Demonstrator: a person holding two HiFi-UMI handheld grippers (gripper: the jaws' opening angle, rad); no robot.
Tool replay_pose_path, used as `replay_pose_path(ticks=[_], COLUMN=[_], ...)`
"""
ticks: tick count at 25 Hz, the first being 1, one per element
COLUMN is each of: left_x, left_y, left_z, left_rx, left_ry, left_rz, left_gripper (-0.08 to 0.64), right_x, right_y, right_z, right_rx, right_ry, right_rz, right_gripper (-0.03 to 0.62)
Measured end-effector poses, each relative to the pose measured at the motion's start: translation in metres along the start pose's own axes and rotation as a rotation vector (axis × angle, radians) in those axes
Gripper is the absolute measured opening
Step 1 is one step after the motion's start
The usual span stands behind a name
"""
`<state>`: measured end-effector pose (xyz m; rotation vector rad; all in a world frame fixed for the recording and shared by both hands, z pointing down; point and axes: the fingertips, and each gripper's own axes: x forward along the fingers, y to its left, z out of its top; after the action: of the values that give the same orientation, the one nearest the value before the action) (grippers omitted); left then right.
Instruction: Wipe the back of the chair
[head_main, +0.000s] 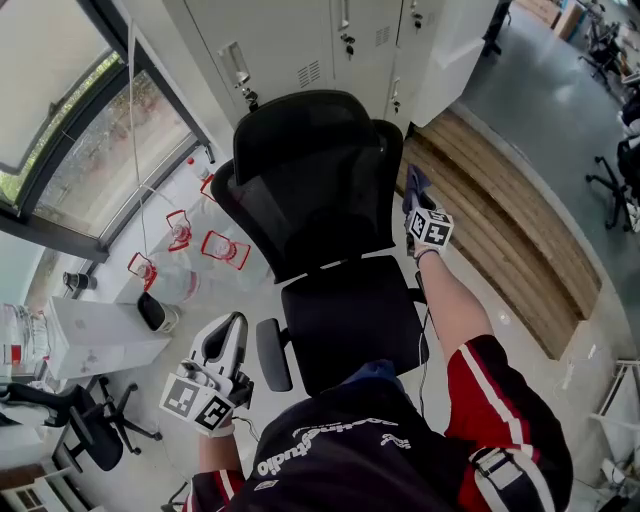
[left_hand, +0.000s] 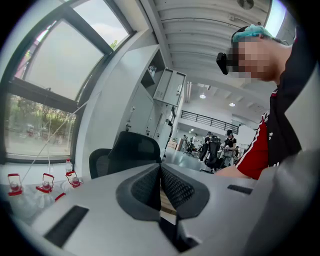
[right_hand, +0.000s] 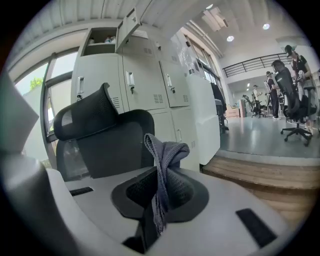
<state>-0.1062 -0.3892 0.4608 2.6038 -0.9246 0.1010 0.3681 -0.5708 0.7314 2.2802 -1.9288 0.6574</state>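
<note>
Pinching a grey cloth (right_hand: 162, 155) in our right claw (right_hand: 161, 185) at the chair back (head_main: 310, 190)'s right edge, left claw (left_hand: 160, 182) closed and empty, we risk the cloth slipping out mid-wipe.

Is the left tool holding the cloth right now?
No, the left tool is shut on nothing; the grey cloth is clamped in the right tool.

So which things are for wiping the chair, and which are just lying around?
For the job:
- black chair
- grey cloth
- right gripper, pinching the cloth

Not part of it:
- red-handled water jugs by the window
- white lockers
- wooden step
- left gripper, shut on nothing, held low beside the seat
</note>
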Motion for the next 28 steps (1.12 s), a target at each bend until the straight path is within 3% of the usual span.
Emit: replay_pose_path(ticks=[6, 15, 28], left_x=[-0.005, -0.026, -0.065], left_y=[0.0, 0.01, 0.03], left_z=[-0.01, -0.011, -0.008], left_rx=[-0.006, -0.021, -0.048], left_ry=[0.021, -0.001, -0.067], left_rz=[0.016, 0.061, 0.134], left_gripper=[0.025, 0.025, 0.025], right_x=[0.006, 0.018, 0.027], right_y=[0.018, 0.068, 0.185], right_z=[-0.04, -0.052, -0.077], right_rx=[-0.012, -0.057, -0.16], right_ry=[0.053, 0.085, 0.133], right_rz=[0.037, 0.117, 0.285], right_gripper=[0.054, 0.054, 0.054])
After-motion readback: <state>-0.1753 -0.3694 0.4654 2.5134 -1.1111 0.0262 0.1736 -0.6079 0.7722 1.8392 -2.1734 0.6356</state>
